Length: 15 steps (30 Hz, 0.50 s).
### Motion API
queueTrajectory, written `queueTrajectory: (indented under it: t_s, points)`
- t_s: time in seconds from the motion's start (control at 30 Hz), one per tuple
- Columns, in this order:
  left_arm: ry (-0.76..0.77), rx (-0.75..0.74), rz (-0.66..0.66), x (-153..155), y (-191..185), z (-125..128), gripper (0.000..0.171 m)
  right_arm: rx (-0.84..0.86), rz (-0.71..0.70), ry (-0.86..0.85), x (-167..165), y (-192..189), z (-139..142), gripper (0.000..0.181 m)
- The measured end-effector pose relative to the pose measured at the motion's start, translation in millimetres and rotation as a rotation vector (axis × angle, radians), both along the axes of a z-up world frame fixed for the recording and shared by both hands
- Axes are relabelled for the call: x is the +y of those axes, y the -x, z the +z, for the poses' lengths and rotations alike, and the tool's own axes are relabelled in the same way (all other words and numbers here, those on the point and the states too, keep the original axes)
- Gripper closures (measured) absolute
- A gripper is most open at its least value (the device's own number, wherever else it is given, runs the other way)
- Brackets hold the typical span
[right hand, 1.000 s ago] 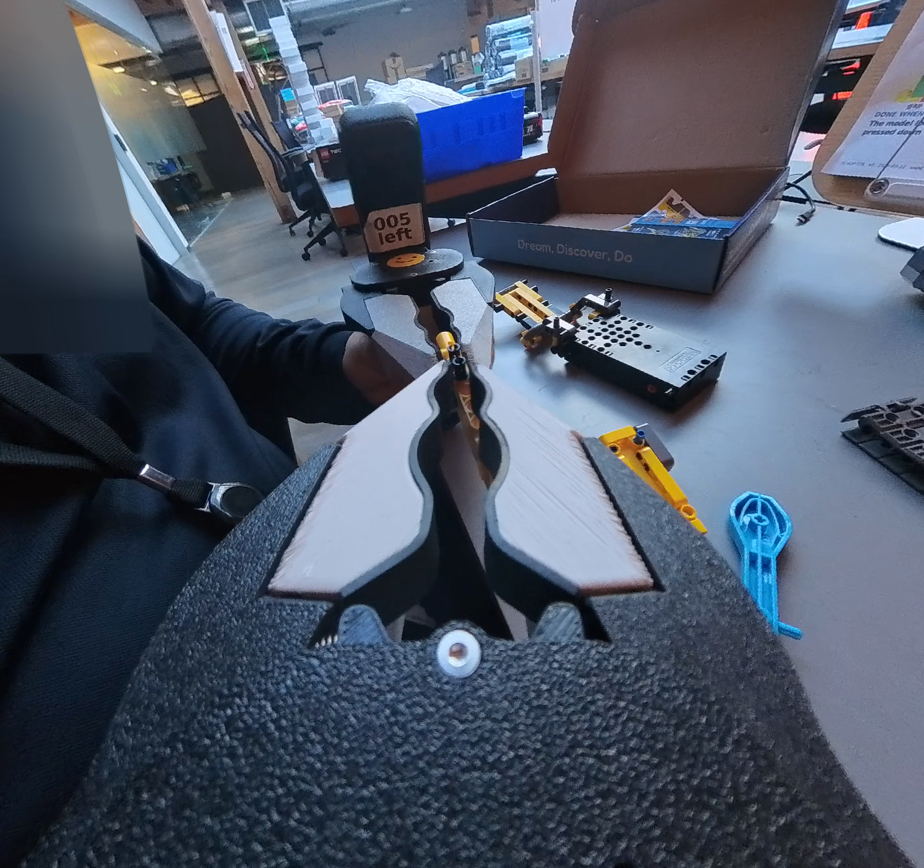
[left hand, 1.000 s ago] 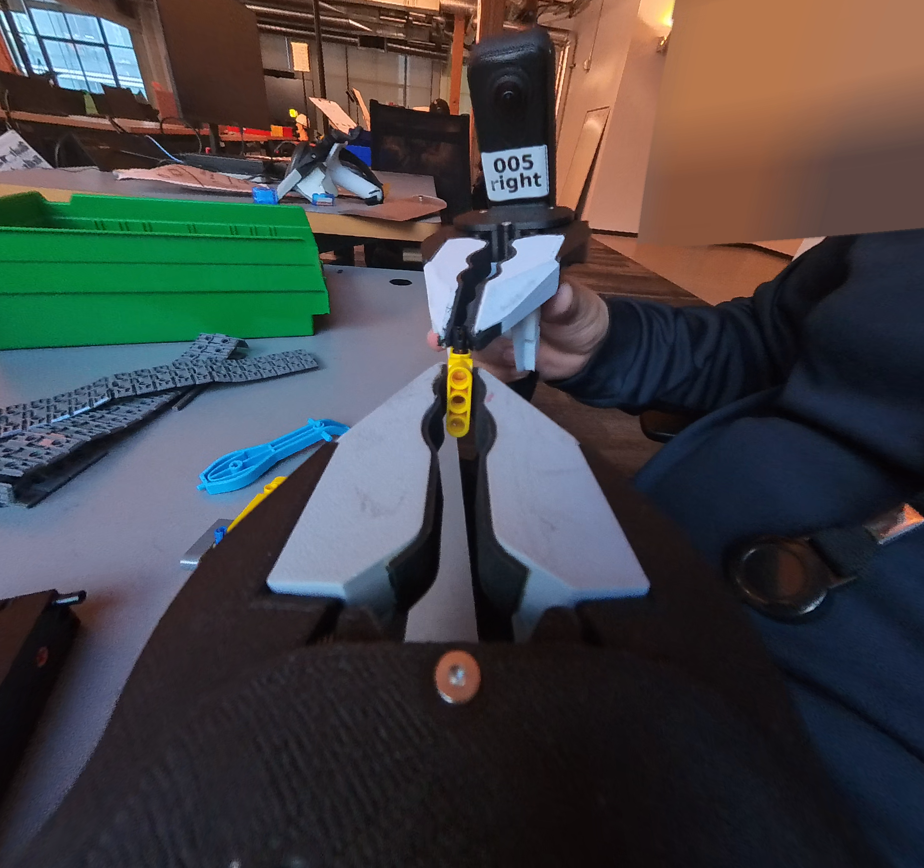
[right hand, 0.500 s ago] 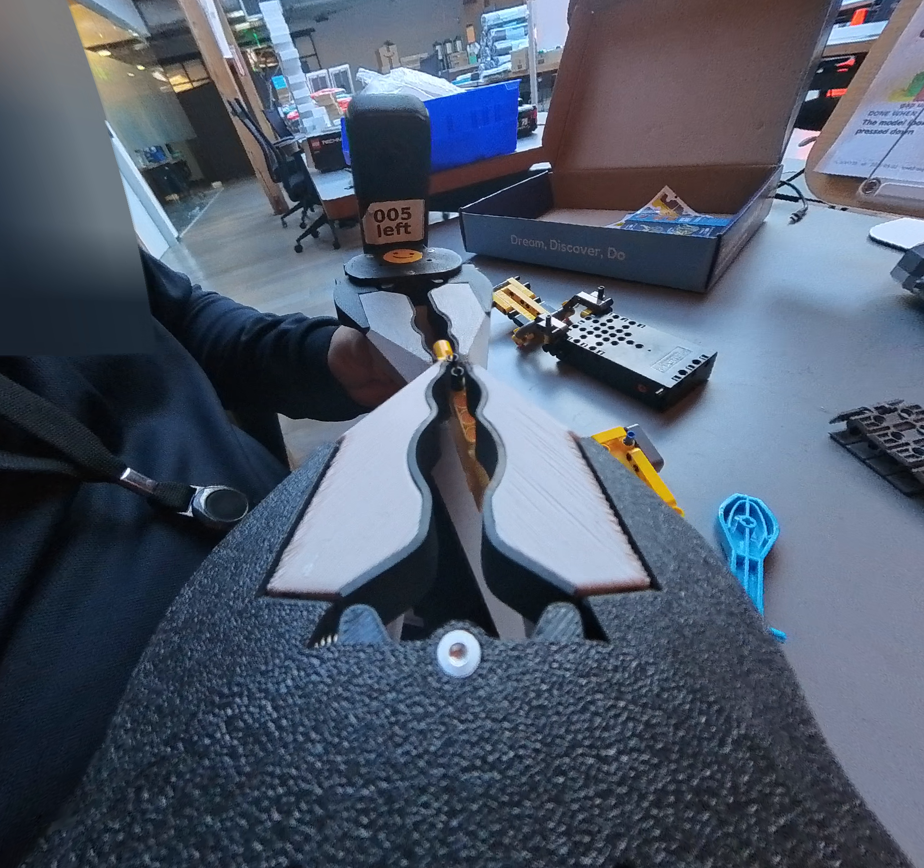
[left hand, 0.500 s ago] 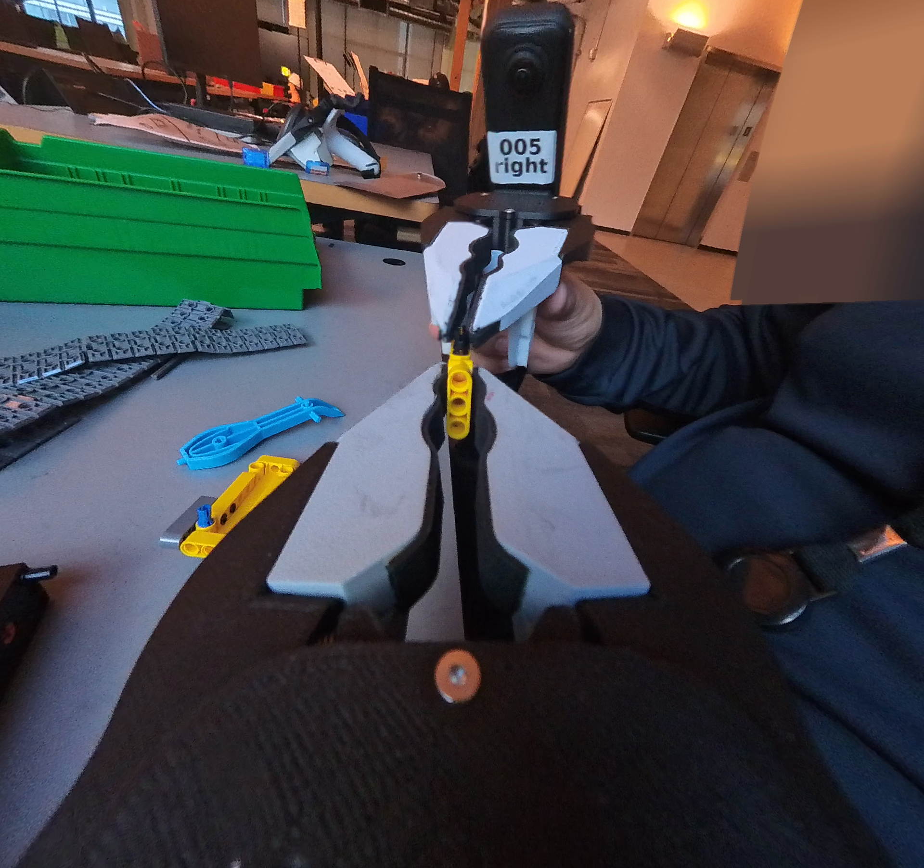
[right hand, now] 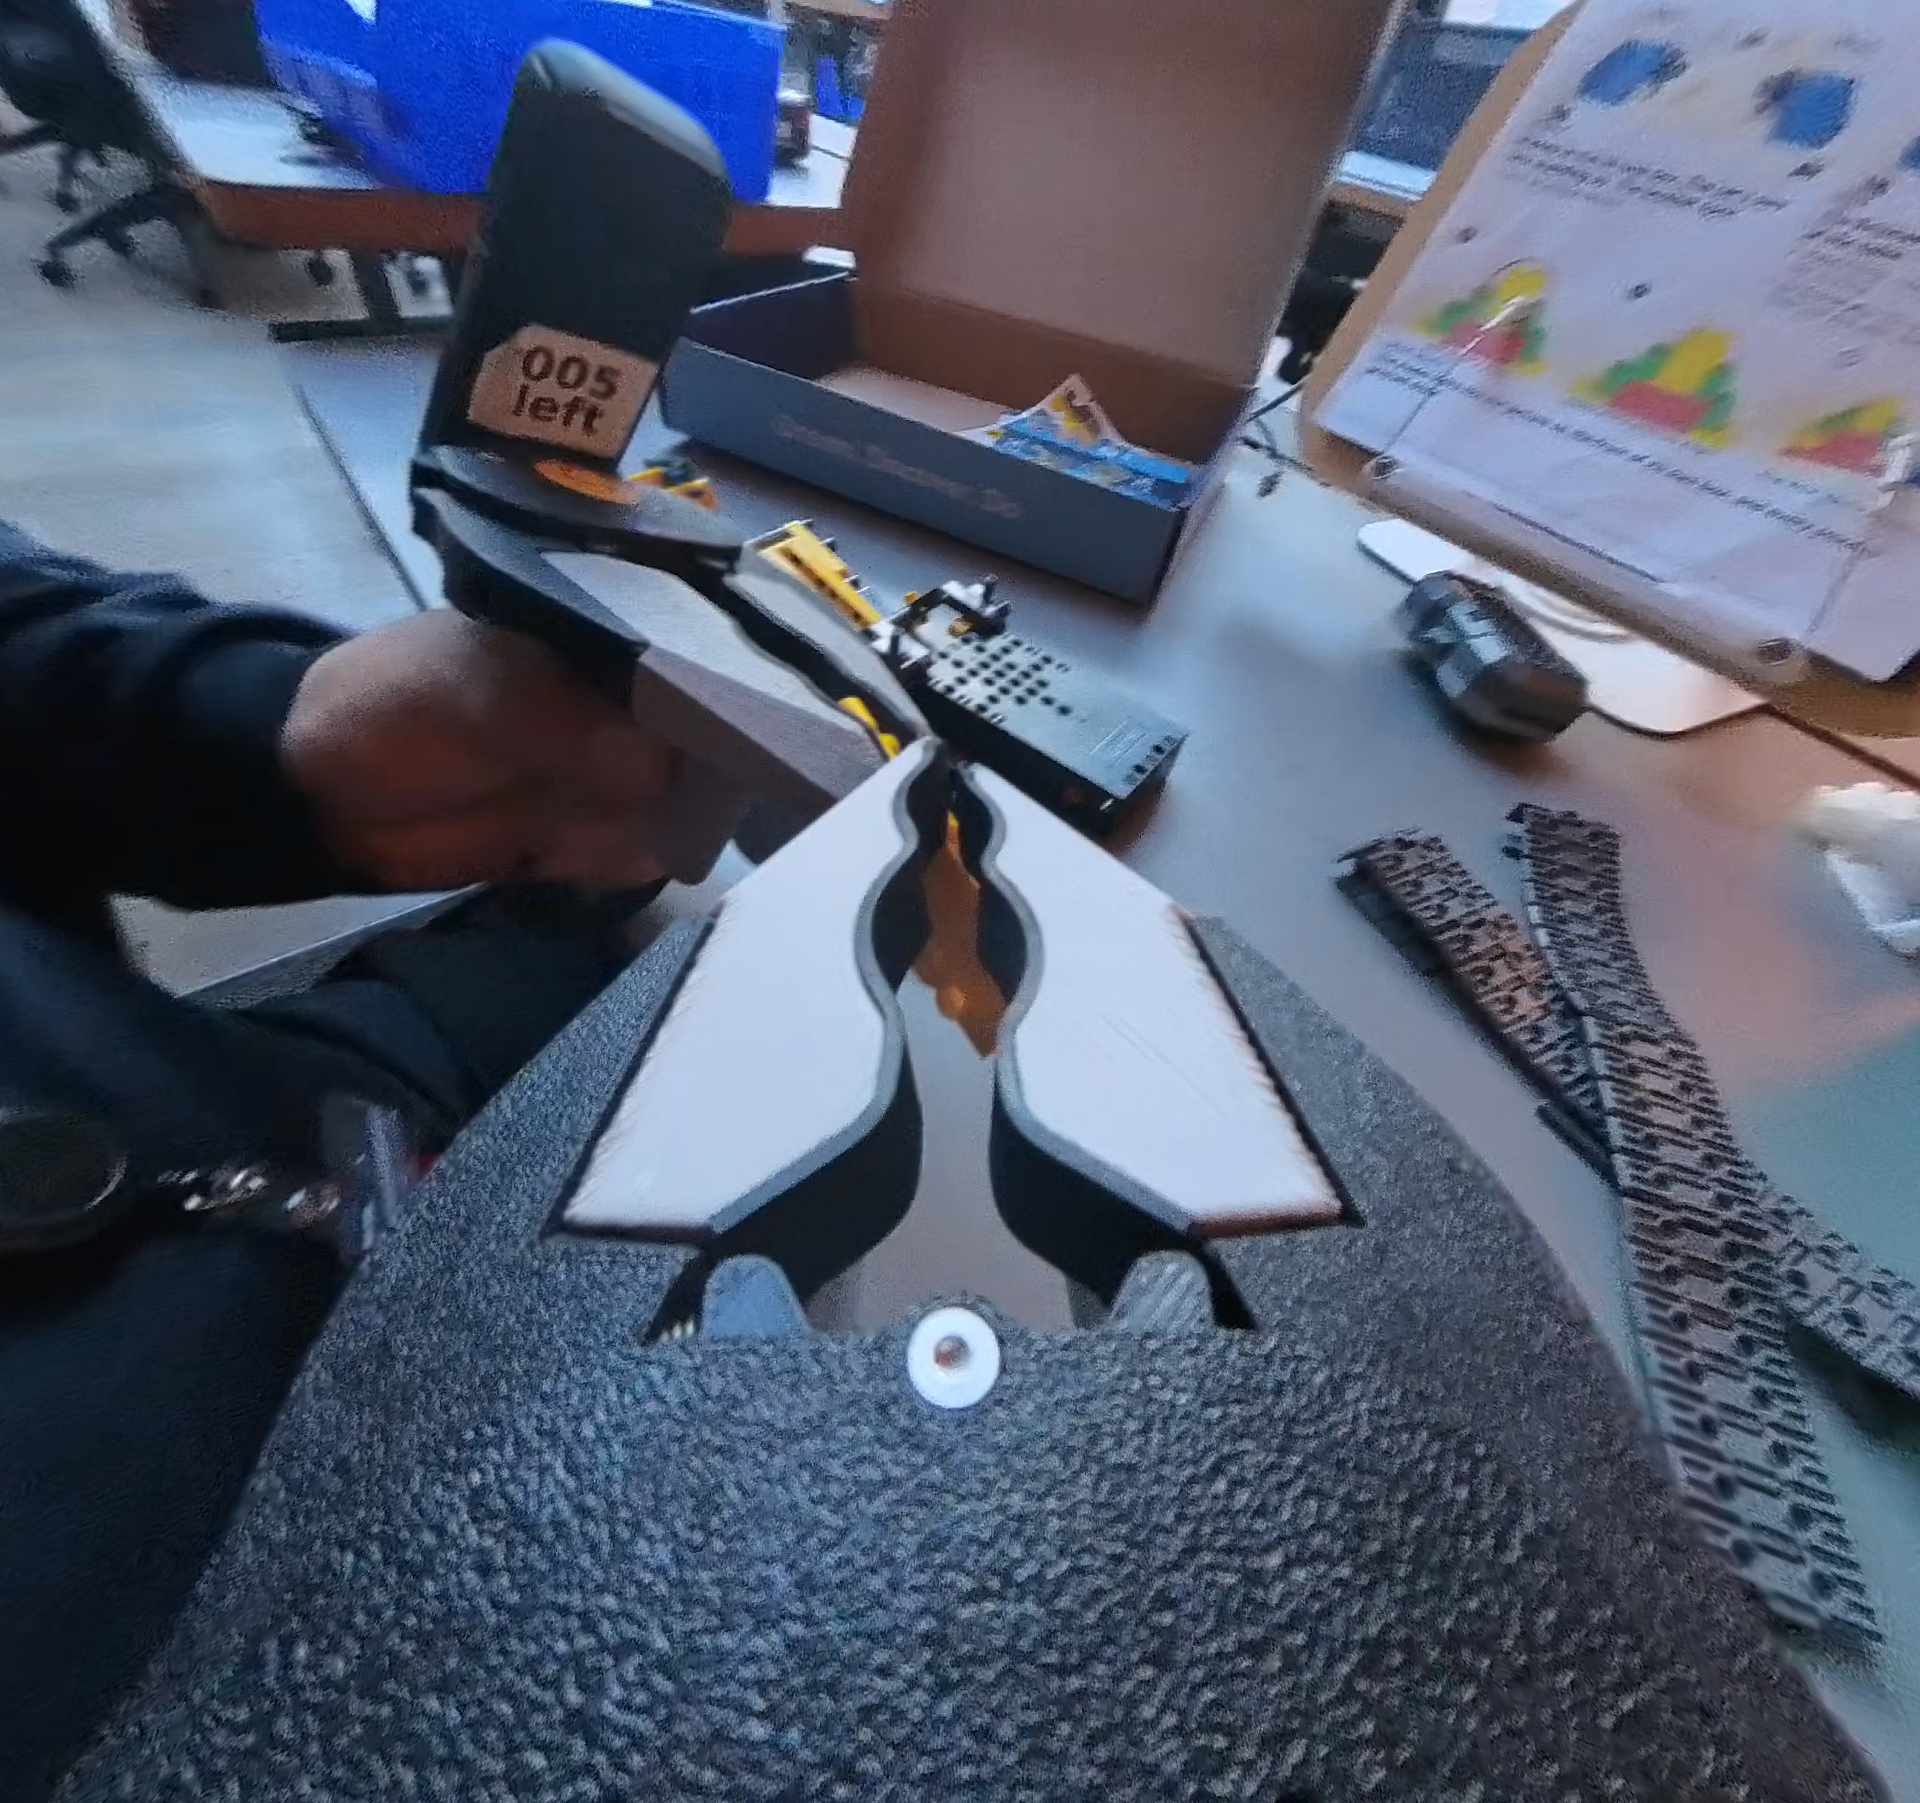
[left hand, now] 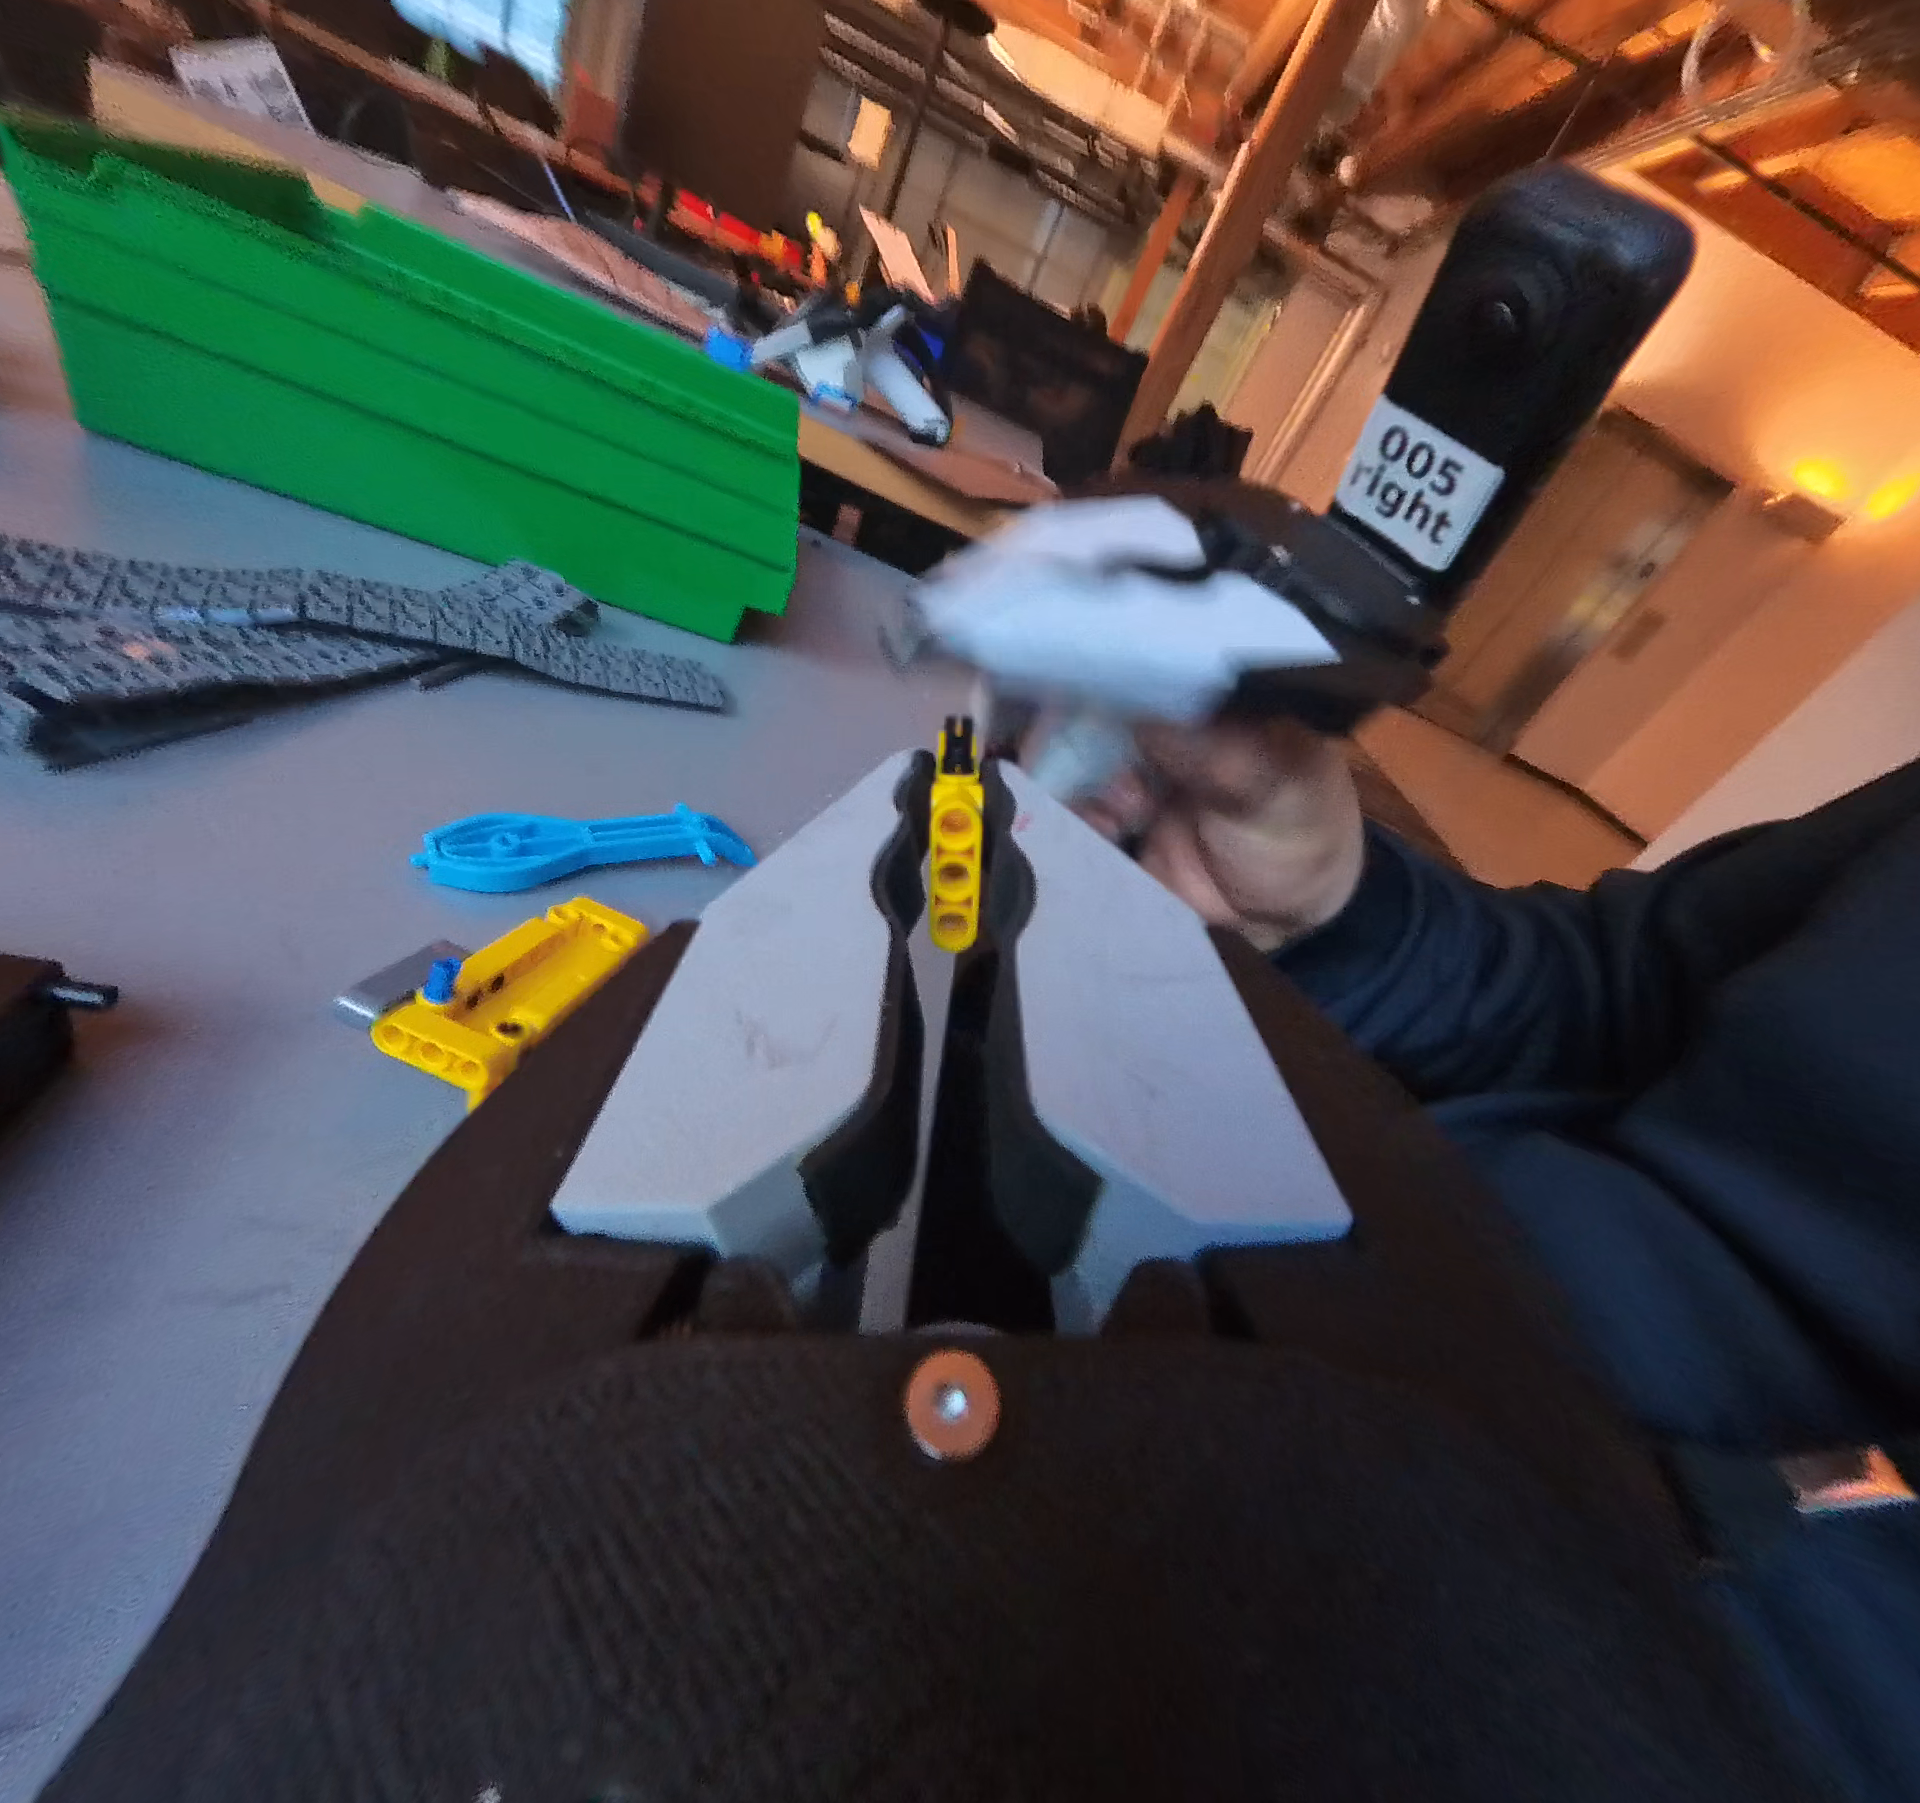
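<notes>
My left gripper (left hand: 954,766) is shut on a short yellow beam (left hand: 954,865) with round holes, held upright above the table. A small black pin (left hand: 958,730) sticks out of the beam's top end. My right gripper (left hand: 920,623), blurred, is above and just right of the beam, apart from it, pointing left. In the right wrist view my right gripper (right hand: 940,766) is shut with nothing visible at its tips; an orange patch shows in the gap lower down. The left gripper (right hand: 883,725) comes in from the left, tips close to mine, with a bit of yellow (right hand: 860,711) showing.
On the grey table (left hand: 208,1182) lie a blue tool (left hand: 561,844), a yellow frame piece (left hand: 509,990), grey track strips (left hand: 312,631) and a green bin (left hand: 416,382). The right wrist view shows a black perforated block (right hand: 1039,704), an open cardboard box (right hand: 935,465), a standing instruction sheet (right hand: 1662,299) and track strips (right hand: 1558,1026). My left and right fingertips are right by each other.
My right gripper has come off the top of the yellow beam and swung aside to point left. The black pin stays in the beam. The left gripper has tilted, still holding the beam.
</notes>
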<state>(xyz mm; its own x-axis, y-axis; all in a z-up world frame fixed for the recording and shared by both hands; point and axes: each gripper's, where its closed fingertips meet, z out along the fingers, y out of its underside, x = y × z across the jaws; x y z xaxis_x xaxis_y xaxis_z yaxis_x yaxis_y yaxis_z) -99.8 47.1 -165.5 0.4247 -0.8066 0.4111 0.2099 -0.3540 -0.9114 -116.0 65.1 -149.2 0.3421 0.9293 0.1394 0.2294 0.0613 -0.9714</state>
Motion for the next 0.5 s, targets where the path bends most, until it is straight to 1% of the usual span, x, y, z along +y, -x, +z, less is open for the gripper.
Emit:
queueTrajectory:
  t_s: [0.03, 0.07, 0.1, 0.13, 0.17, 0.2, 0.23, 0.27, 0.37, 0.4, 0.43, 0.5]
  points:
    - [0.017, 0.028, -0.004, -2.9, -2.2, -8.3, 0.165, 0.07, -0.127, -0.017, 26.5, -18.2, 14.9, 0.181]
    - [0.024, 0.041, 0.003, -6.7, -3.4, -16.3, 0.164, 0.179, -0.189, 0.033, 50.8, -43.3, 34.3, 0.181]
    - [0.036, 0.011, -0.012, -10.5, -4.8, -15.5, 0.165, 0.294, -0.179, 0.114, 67.4, -65.4, 53.9, 0.181]
    - [0.031, -0.031, -0.034, -11.4, -5.4, -8.4, 0.165, 0.368, -0.102, 0.185, 72.7, -76.5, 68.6, 0.181]
    - [0.011, -0.044, -0.024, -7.1, -3.0, -3.1, 0.165, 0.395, -0.002, 0.257, 69.1, -77.3, 76.4, 0.181]
    - [-0.012, -0.015, 0.0, -0.8, 0.2, -2.9, 0.165, 0.382, 0.049, 0.3, 64.8, -73.4, 76.2, 0.181]
    - [-0.032, 0.019, -0.008, 1.3, 0.4, -3.2, 0.165, 0.32, 0.074, 0.313, 58.5, -64.6, 67.7, 0.181]
    - [-0.055, 0.022, -0.033, -0.8, -0.8, 0.3, 0.165, 0.243, 0.131, 0.331, 45.1, -52.1, 56.5, 0.181]
    - [-0.149, 0.014, -0.024, -4.9, 1.3, 10.3, 0.166, 0.143, 0.379, 0.391, -11.5, -18.9, 36.2, 0.181]
    - [-0.161, 0.029, -0.023, -5.7, 0.7, 9.4, 0.166, 0.104, 0.411, 0.394, -21.5, -12.6, 27.5, 0.181]
    - [-0.173, 0.044, -0.029, -7.1, -0.4, 8.6, 0.165, 0.057, 0.4, 0.378, -23.5, -8.5, 16.7, 0.181]
    - [-0.192, 0.039, -0.04, -9.6, -0.6, 11.9, 0.166, -0.028, 0.362, 0.342, -20.6, -6.5, -1.8, 0.173]
